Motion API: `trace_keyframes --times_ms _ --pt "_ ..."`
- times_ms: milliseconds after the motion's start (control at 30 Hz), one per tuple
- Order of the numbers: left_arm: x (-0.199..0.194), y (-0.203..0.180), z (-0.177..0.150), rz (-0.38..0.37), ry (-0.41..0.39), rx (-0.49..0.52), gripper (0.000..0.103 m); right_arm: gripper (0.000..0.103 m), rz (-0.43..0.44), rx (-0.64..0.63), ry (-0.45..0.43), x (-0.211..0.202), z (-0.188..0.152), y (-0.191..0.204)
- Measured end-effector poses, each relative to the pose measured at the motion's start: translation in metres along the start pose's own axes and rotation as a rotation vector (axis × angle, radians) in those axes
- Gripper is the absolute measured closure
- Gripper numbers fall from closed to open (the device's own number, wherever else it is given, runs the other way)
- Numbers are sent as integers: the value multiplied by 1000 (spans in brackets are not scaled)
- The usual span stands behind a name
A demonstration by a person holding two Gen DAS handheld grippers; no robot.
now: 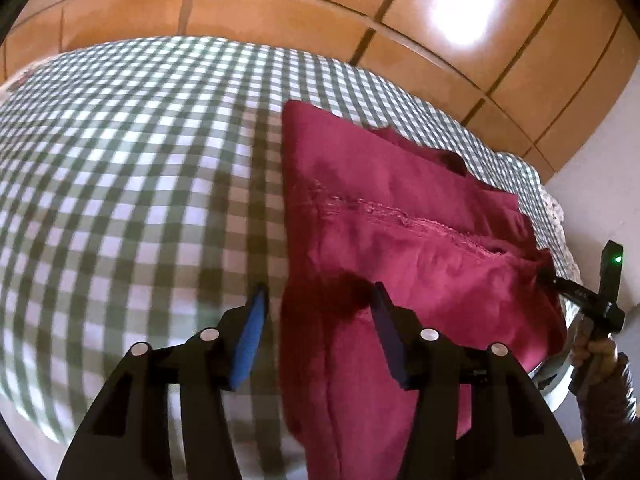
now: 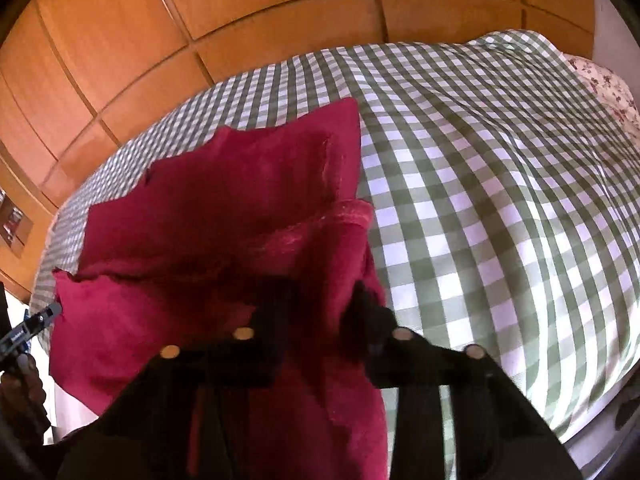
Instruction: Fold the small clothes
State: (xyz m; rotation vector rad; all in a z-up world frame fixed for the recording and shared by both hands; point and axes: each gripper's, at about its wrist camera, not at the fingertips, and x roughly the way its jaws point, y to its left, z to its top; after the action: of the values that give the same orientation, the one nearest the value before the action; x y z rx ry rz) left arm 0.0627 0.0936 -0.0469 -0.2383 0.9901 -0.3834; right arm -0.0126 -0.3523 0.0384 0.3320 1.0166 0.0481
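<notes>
The left gripper [image 1: 318,300] has its fingers apart, and the left edge of the red garment [image 1: 408,248] lies between them, pressed by neither pad. The garment rests on the checked bed cover [image 1: 132,168]. The right gripper [image 2: 320,304] has the cloth between its fingers; whether they clamp it I cannot tell.

No readable text anywhere (small print on left tool [image 2: 28,332] blurred).
</notes>
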Motion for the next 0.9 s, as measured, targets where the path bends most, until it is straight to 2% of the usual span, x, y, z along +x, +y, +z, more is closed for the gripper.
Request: trace_keyframes --times_ms 33,100,200,300,367,467,633,767,900 --pt "2 0 0 -3 1 3 67 88 -2 1 -4 -3 -1 -1" --pt "3 -2 0 -9 -3 4 68 90 -8 0 -22 -11 -1 -1" --pt "0 1 0 -17 -18 -3 80 92 -4 -14 -40 -21 -2 3" --pt "-9 2 0 -10 -50 -4 88 92 2 -42 -56 -31 0 12" --pt "-16 0 -1 12 -77 18 96 93 -1 -66 -66 -37 2 16" --pt "-23 -4 -1 42 -102 39 97 93 -9 -72 -63 -39 3 19" --pt "-46 -14 11 39 -187 74 98 94 58 -54 -139 -64 24 22" --pt "-47 -12 42 34 -247 47 98 94 73 -56 -188 -64 58 22" --pt "-34 -11 77 44 -287 19 98 94 67 -10 -206 -39 103 11"
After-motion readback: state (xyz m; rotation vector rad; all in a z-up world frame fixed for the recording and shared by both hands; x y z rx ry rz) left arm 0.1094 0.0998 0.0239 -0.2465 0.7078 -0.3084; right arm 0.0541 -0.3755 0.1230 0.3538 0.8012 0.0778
